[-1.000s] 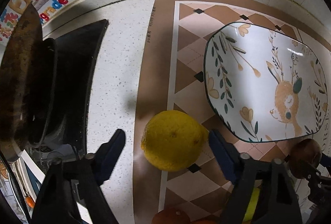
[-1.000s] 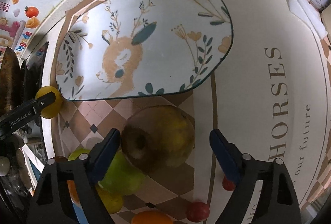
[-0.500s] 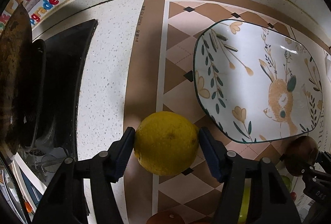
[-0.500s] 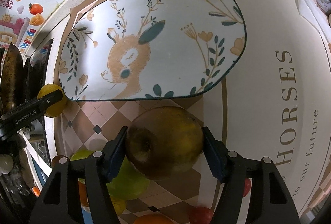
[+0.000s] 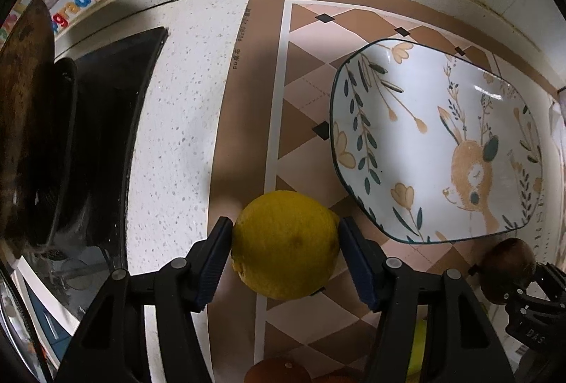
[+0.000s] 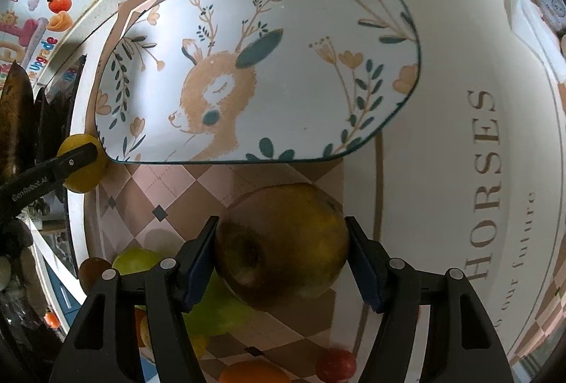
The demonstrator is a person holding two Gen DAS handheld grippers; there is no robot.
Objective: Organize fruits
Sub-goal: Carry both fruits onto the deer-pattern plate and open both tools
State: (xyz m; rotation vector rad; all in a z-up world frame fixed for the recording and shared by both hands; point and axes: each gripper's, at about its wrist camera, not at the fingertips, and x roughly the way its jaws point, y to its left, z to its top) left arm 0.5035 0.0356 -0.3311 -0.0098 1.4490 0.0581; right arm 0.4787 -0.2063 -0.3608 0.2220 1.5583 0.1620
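While my left gripper (image 5: 284, 254) is clenched on the lemon (image 5: 284, 243) and my right gripper (image 6: 281, 257) on the pear (image 6: 281, 243), the plate (image 6: 318, 29) lies empty just ahead of both, the lemon near its left end, the pear near its front rim.

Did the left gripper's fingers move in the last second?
Yes. The left gripper closed: its fingers now press the yellow lemon, beside the plate.

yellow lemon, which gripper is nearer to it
Left. The left gripper is clamped on the yellow lemon; the right gripper holds a brownish apple across the mat.
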